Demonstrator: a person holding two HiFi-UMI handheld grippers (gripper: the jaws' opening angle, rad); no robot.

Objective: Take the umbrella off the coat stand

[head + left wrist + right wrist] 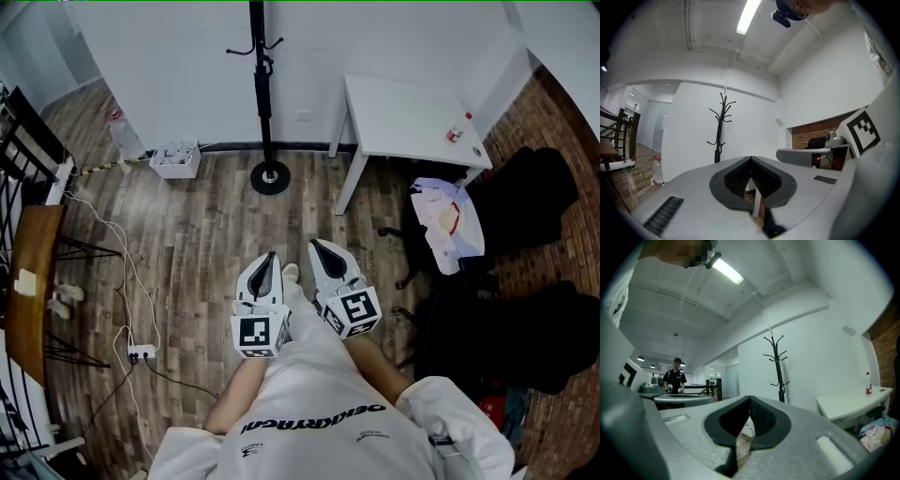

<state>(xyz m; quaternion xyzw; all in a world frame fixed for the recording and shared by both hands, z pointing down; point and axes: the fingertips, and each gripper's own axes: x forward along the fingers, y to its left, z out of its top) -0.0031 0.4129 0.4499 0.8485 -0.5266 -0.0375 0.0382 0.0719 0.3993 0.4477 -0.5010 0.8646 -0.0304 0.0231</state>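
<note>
Two grippers (271, 254) (315, 244), one coat stand (255, 28)

Coat stand (263, 94) stands left of the table (403, 112).

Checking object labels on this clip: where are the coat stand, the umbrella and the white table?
coat stand (270, 178), head view, on its round base.
umbrella (265, 94), head view, on its dark folded body against the pole.
white table (403, 112), head view, on the bare tabletop.
</note>
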